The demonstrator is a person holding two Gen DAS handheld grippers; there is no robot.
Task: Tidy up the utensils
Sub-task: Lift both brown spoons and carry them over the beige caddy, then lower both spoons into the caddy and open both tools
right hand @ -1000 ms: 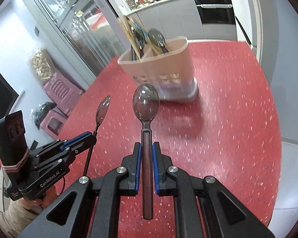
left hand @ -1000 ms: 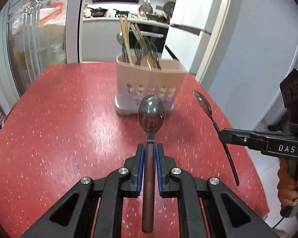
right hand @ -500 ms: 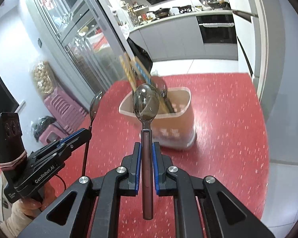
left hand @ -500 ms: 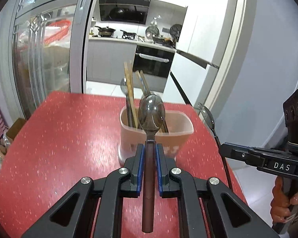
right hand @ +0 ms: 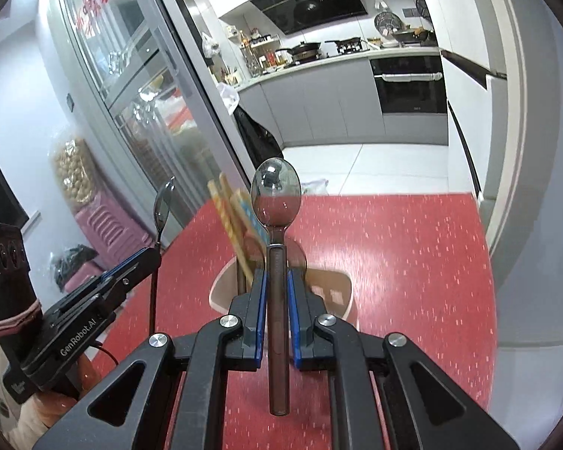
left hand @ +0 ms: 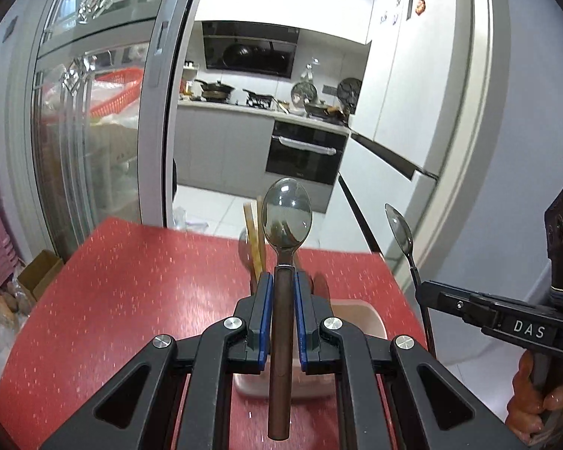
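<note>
My left gripper [left hand: 281,292] is shut on a spoon [left hand: 286,221] with a brown handle, bowl pointing up. My right gripper [right hand: 276,288] is shut on a like spoon [right hand: 276,195]. Both spoons are held upright above a beige utensil holder [left hand: 360,313] on the red table [left hand: 131,285]; in the right wrist view the holder [right hand: 334,296] sits just behind my fingers. Wooden chopsticks [right hand: 231,221] and other utensils stand in it. The right gripper [left hand: 424,292] with its spoon shows at right in the left view; the left gripper [right hand: 146,258] shows at left in the right view.
Beyond the table's far edge lies a kitchen with an oven [left hand: 304,153] and counter. A glass sliding door [left hand: 86,142] stands on the left, a white wall [right hand: 536,150] on the right. Pink stools [right hand: 109,225] sit by the table's left side.
Both grippers have tilted up and moved closer to the holder, which now lies low in view, partly hidden behind the fingers. Both spoons stay gripped.
</note>
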